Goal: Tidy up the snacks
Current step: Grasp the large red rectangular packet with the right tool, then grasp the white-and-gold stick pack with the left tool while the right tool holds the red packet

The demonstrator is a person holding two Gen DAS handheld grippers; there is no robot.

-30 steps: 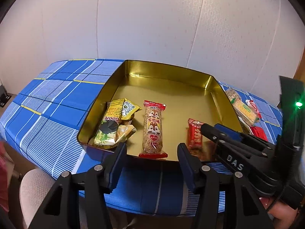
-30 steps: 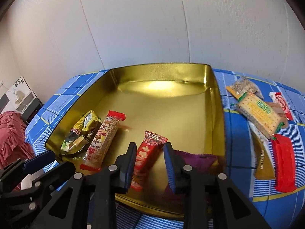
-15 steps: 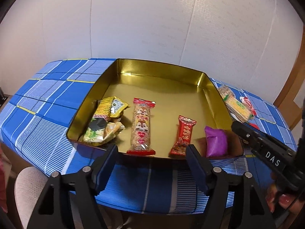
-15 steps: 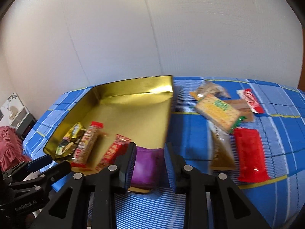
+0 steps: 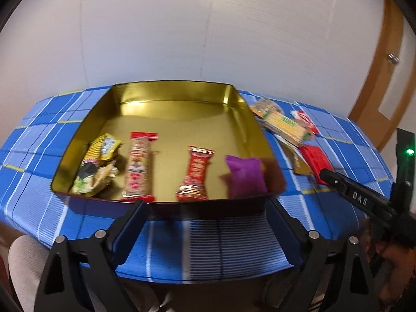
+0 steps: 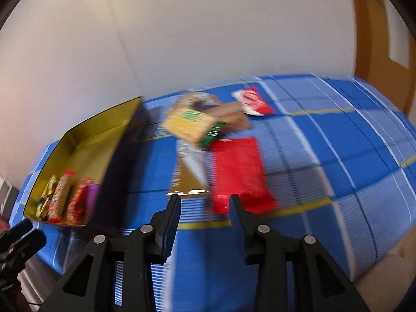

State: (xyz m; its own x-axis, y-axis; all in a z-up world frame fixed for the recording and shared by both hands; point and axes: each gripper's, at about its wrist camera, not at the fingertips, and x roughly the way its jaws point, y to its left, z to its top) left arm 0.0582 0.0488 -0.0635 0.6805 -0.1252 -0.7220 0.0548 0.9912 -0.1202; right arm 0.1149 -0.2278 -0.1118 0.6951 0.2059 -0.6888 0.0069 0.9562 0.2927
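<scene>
Blue checked cloth [image 5: 39, 140] covers the table, which stands against a pale padded wall [image 5: 182, 26]; a wooden door frame [image 5: 384, 78] shows at two o'clock. The gold tin [image 5: 171, 91] holds four snacks along its near edge, a purple packet [image 5: 245, 174] rightmost. More snacks [image 6: 238, 166] lie loose at the tin's three o'clock. The left gripper [image 5: 205, 223] has just been opening wide, empty. The right gripper [image 6: 204, 205] has just been opening slightly, nothing between its jaws.

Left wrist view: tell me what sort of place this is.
Probably a room in a home: a table under a blue checked cloth against a plain pale wall, a wooden door frame at right, and a gold tin of snacks.
</scene>
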